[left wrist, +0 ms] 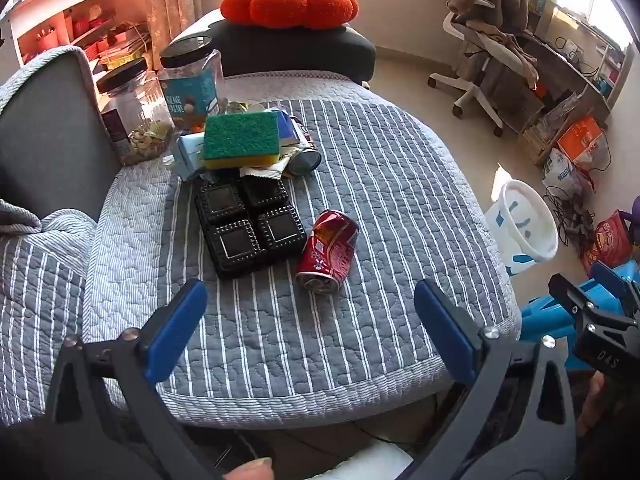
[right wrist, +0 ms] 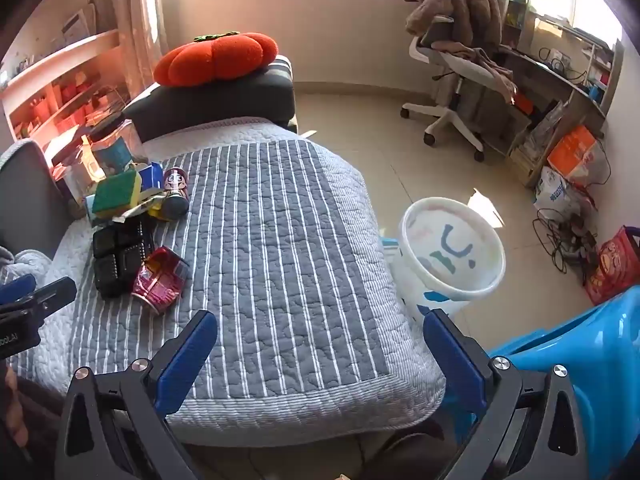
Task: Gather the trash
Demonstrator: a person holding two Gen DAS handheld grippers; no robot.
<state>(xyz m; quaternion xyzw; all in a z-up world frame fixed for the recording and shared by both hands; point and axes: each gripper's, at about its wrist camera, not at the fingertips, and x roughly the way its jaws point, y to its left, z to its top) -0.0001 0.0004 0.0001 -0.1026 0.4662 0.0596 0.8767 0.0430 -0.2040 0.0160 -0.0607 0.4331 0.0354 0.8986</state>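
Left gripper (left wrist: 310,330) held low over near edge of striped quilt (left wrist: 360,184), jaws spread wide, grasping nothing. Right gripper (right wrist: 320,354) likewise released, hovering beside. Crushed red can (left wrist: 328,250) lying on quilt, touching black plastic tray (left wrist: 248,224). White bin (right wrist: 452,254) standing on floor, just beside quilt's edge.

The left gripper (left wrist: 310,322) is hovering wide open over the striped quilt (left wrist: 360,184), holding nothing; a crushed red can (left wrist: 329,249) is lying just beside a black plastic tray (left wrist: 248,226), with a green sponge (left wrist: 241,136) topping the pile behind
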